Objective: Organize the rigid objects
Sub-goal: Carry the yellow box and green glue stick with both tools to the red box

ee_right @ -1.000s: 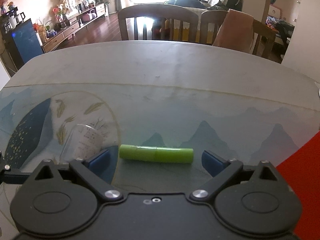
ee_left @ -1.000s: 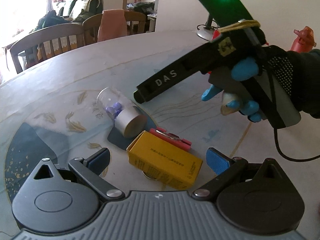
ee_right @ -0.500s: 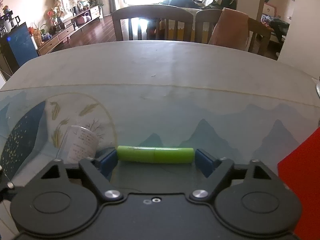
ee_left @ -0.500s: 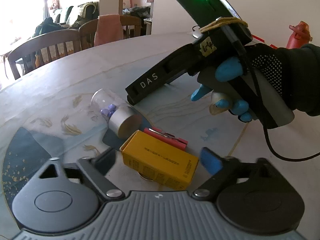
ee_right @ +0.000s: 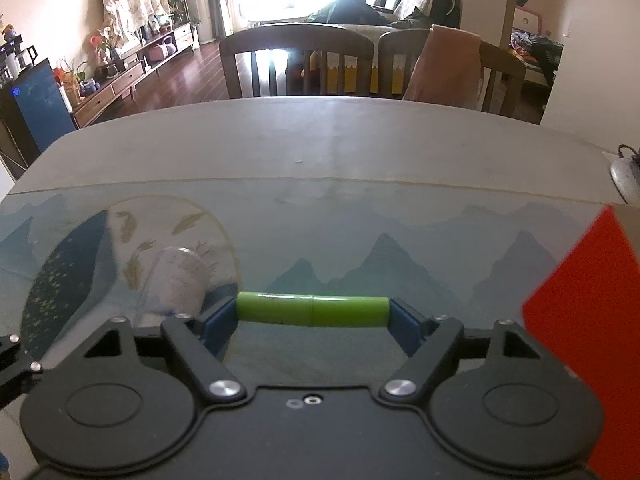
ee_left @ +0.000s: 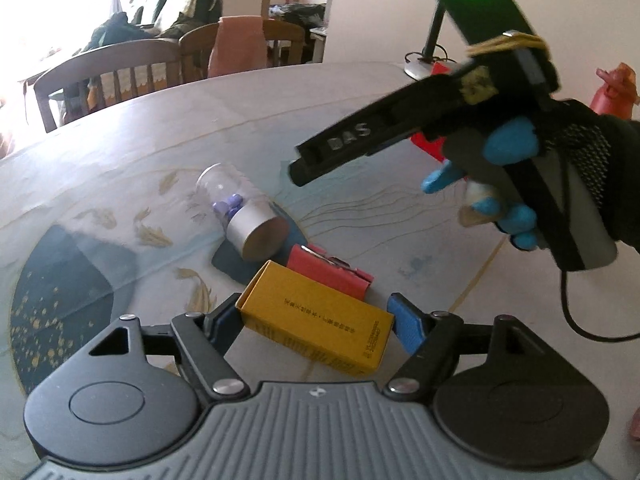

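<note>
Fingers (ee_right: 218,322) of the right gripper (ee_right: 312,318) pinch a smooth green cylinder (ee_right: 312,310) endwise; left gripper (ee_left: 316,326) clamps a yellow box (ee_left: 316,326).

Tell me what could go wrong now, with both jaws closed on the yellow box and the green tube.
1. The left gripper holds the box skewed, by its ends, so it may twist out when lifted.
2. The red clip touches the box and the vial lies close behind; either may be dragged or rolled.
3. The right gripper pinches the tube end to end; it may pop out.
</note>
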A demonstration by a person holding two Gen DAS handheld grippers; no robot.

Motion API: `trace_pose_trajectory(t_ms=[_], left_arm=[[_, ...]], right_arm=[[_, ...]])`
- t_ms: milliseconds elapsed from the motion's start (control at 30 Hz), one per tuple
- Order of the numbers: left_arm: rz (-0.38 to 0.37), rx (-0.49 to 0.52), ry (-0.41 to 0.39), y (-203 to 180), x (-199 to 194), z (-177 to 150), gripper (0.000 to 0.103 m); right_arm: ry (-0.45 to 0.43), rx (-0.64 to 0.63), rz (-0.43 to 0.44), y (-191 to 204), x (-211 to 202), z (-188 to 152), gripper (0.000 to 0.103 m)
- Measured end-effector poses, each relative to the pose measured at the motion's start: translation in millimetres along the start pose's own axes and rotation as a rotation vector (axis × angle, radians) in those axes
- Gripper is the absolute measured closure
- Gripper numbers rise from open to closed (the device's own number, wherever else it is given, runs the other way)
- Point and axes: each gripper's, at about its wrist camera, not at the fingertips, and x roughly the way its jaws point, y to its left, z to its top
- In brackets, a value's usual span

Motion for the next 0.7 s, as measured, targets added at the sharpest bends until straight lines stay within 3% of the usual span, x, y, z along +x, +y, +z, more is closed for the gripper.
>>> trace_pose_trajectory(t_ms=[700], left_arm=[[0.052, -0.204, 0.011, -16, -93, 8, 0.026]], right_arm=[[-0.108, 0.007, -0.011, 16, -154, -34, 0.023]])
